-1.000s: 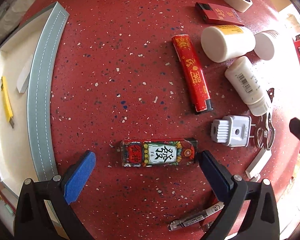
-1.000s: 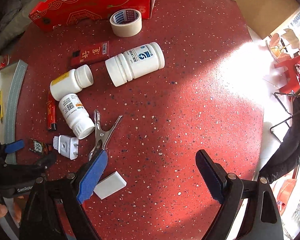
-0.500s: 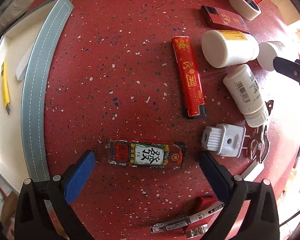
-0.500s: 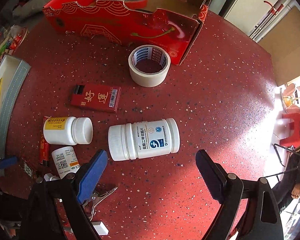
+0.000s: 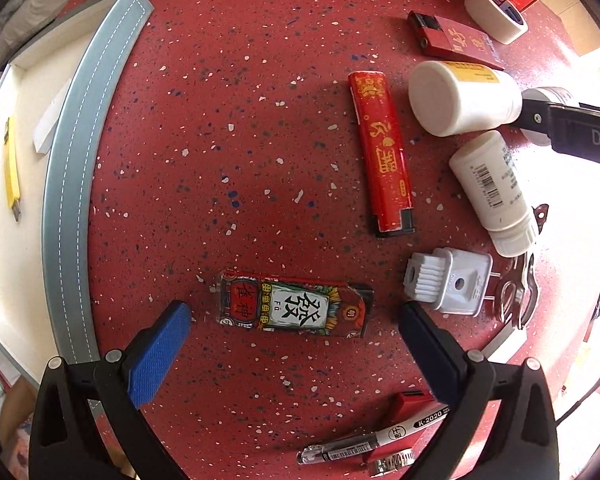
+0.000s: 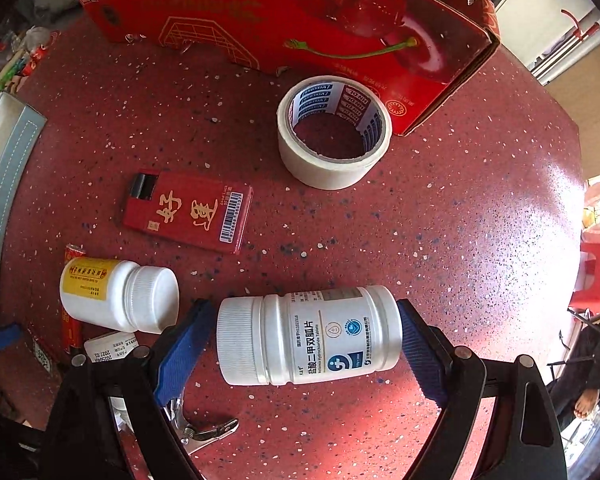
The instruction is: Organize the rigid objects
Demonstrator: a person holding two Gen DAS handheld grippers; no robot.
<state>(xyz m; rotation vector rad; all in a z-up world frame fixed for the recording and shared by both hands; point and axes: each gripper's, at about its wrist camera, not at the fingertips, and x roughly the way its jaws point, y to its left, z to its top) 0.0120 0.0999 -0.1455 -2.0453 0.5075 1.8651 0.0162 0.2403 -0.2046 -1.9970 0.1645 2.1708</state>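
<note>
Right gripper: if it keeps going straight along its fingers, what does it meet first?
Most likely the big white pill bottle, lying on its side between the closing fingers of the right gripper. The pads do not look pressed on it yet. Under it is the red table; depth is uncertain.

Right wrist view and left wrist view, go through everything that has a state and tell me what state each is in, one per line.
Blue-label bottle: capped, on its side between the gripper fingers.
Yellow-label bottle: capped, on its side.
Barcode bottle: capped, on its side.
Tape roll: lying flat.
Red carton: top open.
Right gripper: closing around the blue-label bottle.
Left gripper: open, straddling the printed lighter.
</note>
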